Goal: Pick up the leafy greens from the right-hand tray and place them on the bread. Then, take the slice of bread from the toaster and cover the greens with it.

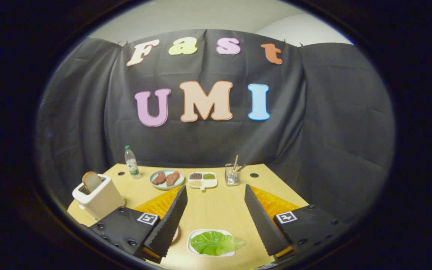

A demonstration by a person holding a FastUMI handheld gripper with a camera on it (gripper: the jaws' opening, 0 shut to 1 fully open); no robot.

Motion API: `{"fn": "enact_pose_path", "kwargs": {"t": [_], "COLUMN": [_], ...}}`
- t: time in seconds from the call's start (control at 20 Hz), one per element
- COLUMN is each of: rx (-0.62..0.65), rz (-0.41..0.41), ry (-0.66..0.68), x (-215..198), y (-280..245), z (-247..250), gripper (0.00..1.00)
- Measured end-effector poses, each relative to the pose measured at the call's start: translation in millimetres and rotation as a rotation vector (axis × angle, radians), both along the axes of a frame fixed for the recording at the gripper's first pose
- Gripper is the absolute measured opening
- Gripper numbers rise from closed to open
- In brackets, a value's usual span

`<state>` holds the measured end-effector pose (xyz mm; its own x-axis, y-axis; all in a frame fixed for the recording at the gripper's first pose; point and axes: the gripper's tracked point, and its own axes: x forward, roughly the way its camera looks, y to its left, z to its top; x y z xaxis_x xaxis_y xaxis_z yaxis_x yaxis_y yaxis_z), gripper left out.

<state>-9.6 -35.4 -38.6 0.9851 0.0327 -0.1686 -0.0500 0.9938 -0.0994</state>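
Claw (216,210): two black ribbed wedge fingers spread wide, pinching nothing, held above the pale wooden tabletop (216,208). Crinkled leafy greens (216,243) lie on a white rounded tray (192,240) at lower centre of the frame, between the fingers. Bread slice (91,181) stands upright in the white toaster (99,200) at left.
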Motion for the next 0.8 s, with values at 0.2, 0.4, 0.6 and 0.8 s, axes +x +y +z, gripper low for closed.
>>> {"fn": "enact_pose_path", "kwargs": {"t": [0.2, 0.4, 0.6, 0.8], "rx": [-0.05, -0.054, -0.059, -0.088], "rz": [0.062, 0.097, 0.127, 0.16], "ry": [0.126, 0.27, 0.452, 0.617], "x": [3.8, 3.1, 0.4, 3.4], "y": [-11.8, -31.2, -52.7, -75.3], "z": [-32.4, -69.7, -125.1, -171.4], "gripper": [1.0, 1.0, 1.0, 1.0]}}
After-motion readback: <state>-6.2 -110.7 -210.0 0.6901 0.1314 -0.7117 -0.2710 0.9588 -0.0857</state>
